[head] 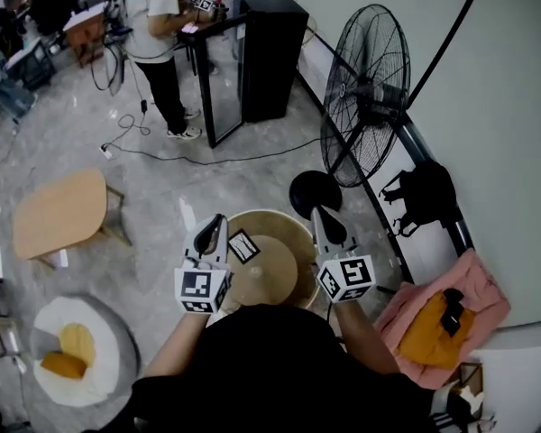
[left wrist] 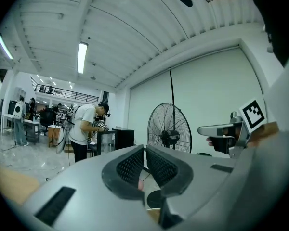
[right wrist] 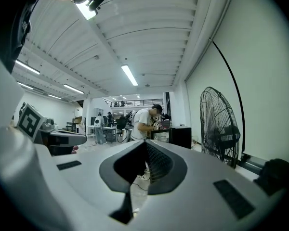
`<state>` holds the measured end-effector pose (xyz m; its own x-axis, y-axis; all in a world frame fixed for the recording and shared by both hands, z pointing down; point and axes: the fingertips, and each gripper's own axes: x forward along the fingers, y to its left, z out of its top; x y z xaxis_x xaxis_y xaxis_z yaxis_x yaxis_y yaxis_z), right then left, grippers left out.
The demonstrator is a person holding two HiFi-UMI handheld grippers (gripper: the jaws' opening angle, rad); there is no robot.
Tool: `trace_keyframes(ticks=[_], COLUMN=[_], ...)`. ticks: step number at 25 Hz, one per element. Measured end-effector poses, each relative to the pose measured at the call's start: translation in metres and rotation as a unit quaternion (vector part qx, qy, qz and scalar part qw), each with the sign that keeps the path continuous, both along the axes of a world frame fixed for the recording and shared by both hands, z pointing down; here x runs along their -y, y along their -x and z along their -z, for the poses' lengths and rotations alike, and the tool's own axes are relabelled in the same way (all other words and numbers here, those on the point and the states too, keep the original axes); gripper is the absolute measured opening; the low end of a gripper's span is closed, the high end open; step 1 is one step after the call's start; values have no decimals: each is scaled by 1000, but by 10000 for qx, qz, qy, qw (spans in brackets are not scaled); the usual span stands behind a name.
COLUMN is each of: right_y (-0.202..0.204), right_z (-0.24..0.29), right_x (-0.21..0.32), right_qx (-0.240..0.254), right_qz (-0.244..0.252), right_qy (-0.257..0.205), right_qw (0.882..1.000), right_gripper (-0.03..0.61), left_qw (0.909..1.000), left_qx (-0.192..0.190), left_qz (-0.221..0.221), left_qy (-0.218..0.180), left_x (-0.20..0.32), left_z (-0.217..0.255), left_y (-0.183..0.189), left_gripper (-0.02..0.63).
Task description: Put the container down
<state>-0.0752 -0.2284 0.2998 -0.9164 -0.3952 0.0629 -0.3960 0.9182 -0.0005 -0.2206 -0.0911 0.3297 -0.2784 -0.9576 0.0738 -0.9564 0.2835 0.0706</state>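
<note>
Count on inspection: I hold two grippers, the left gripper [head: 221, 217] and the right gripper [head: 317, 211]. One round container [head: 293, 242]. One standing fan [head: 365, 93]. One wooden table [head: 59, 210]. One black cabinet [head: 272, 52]. One black stool [head: 314, 192]. One person [head: 158, 25] standing.

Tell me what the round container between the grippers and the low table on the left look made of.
Round container: pale tan, matte, smooth wall, probably wood or bamboo veneer, though moulded plastic is possible. Low table: light wood or laminate, judging by its smooth tan top and thin splayed legs.
</note>
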Motion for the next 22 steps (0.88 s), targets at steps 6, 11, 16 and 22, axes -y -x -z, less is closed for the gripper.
trace_keyframes(ticks=[6,11,16,22], right_y=[4,2,-1,-2], right_z=[-3,1,6,9], right_x=[-14,-20,-35,-51], right_qx=[-38,7,98,110], right_qz=[-102,-188,-357,-415], right_qy=[26,10,-152,-246], right_qw=[9999,9998,9992,9988], right_gripper=[21,21,21,21], left_qw=[10000,10000,9995,9996], left_qx=[26,40,77,140], left_qz=[27,79,290,246], left_qy=[-2,36,38,9], left_x=[-14,-21,-45,-62], left_z=[2,2,-2,0], left_y=[13,15,28,35], left_gripper=[35,35,35,35])
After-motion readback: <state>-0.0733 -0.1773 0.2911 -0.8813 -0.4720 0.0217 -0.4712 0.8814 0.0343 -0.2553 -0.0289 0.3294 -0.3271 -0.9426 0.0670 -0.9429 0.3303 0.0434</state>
